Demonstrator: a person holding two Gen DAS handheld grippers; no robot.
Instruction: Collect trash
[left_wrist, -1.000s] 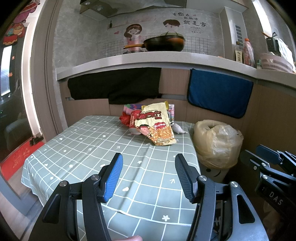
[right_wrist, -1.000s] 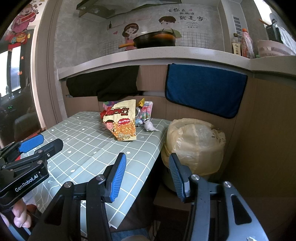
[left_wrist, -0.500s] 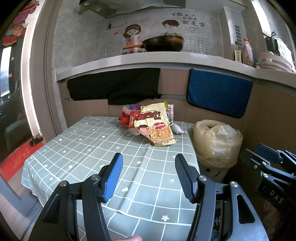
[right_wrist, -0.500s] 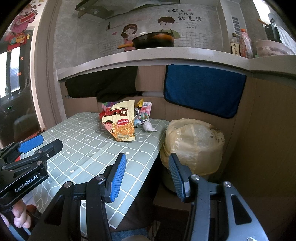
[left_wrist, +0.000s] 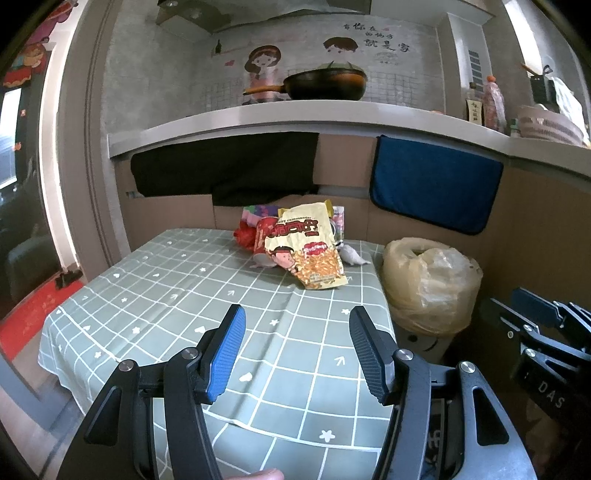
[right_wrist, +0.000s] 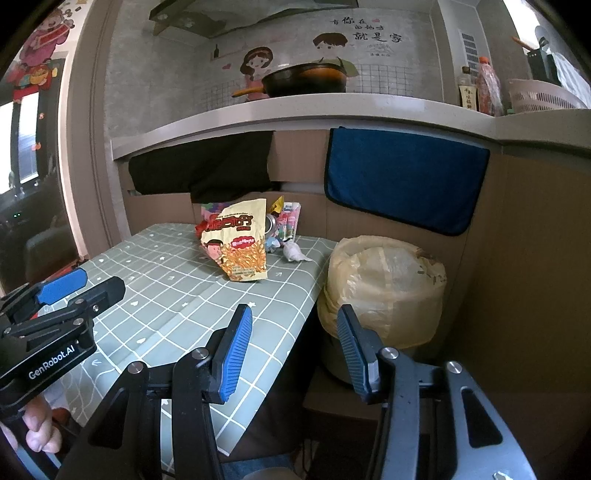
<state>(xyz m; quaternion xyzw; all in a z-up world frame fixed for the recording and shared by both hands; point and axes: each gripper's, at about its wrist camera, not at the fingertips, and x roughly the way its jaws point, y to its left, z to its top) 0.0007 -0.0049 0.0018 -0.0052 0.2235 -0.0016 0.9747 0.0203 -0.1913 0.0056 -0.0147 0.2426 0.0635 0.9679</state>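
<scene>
My left tongs (left_wrist: 293, 345) gape empty, tilted slightly downward. My right tongs (right_wrist: 293, 345) do likewise, side by side

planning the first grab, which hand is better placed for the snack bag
Left, probably. The left gripper is over the table, open, facing the snack bag; the right gripper sits off the table edge, nearer the bin.

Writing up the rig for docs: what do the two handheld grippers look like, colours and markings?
Both match: the left gripper and the right gripper have matte black angular linkage frames with silver pivot bolts and two fingers faced with ribbed blue pads. Seen from the other camera, the left body reads "GenRobot.AI" in white and the right shows "DAS". No cables or sleeves visible.
</scene>
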